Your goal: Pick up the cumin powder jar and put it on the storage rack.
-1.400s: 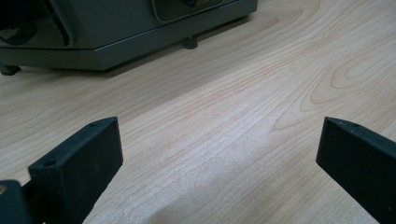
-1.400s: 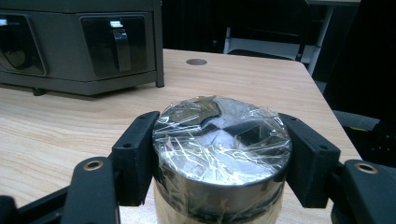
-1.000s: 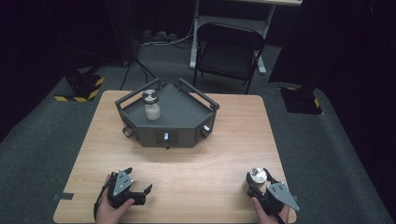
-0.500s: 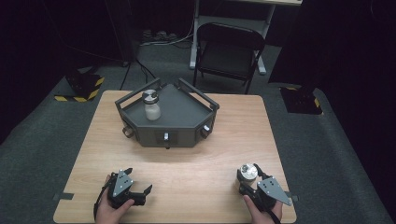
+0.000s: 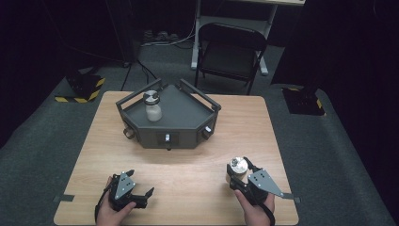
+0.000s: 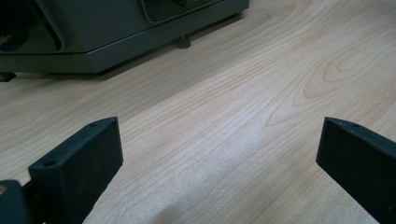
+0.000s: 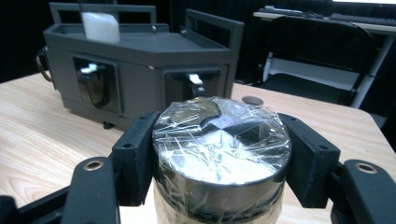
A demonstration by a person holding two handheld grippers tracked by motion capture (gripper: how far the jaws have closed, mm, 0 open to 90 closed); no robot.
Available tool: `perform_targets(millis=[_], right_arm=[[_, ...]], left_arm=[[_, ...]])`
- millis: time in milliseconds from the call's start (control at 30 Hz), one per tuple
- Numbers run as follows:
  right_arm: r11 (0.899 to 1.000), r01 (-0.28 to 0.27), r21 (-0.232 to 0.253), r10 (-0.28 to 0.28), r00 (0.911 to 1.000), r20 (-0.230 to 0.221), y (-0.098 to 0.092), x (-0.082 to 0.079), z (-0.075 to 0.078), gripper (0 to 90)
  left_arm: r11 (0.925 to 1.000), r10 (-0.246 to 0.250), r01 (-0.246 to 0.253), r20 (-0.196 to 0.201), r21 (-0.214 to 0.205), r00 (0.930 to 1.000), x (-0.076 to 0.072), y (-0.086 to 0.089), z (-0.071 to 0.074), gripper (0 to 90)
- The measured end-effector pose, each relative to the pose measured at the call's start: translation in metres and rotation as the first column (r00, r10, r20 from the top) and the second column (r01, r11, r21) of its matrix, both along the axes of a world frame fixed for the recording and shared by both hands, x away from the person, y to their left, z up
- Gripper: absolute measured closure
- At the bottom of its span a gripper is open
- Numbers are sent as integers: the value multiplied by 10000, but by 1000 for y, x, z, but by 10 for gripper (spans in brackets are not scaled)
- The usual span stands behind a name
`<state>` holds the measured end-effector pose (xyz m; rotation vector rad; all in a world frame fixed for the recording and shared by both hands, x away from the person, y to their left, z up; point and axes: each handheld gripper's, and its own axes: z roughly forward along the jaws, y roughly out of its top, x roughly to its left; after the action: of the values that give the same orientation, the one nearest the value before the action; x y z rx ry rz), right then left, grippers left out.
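Observation:
A jar (image 5: 238,165) with a shiny film-wrapped dark lid (image 7: 219,149) and a pale body is held upright just above the wooden table (image 5: 197,188) at the front right. My right gripper (image 5: 237,173) is shut on it, a pad on either side just under the lid. A grey angular box (image 5: 181,120) stands at the middle back, with a second, white jar (image 5: 153,107) upright on its top. At the front left my left gripper (image 5: 139,182) rests low over the bare wood, its jaws wide open with nothing between them (image 6: 219,154).
The box (image 7: 140,60) has raised rails along its top edges and small latches on its front faces. A black folding chair (image 5: 230,52) stands behind the table. A yellow-and-black striped base (image 5: 80,89) lies on the floor at the left.
My right gripper has carried the jar to the left and a little up, toward the table's middle. The left gripper has stayed where it was.

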<state>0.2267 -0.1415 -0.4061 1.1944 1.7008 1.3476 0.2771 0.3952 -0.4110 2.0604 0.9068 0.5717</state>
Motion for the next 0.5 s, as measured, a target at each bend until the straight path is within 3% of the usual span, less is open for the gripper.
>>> perform_targets(millis=[300,500], right_arm=[[9991,-430,-7,430,9991,6,12,18,16,352],[9976,-697,42,697,9975,-70,21,29,23,352]], left_arm=[[9999,-104,104,48,25,9999,0,0,0,9],[9997,-56,55,-81,-220,10000,2,5,0,9]])
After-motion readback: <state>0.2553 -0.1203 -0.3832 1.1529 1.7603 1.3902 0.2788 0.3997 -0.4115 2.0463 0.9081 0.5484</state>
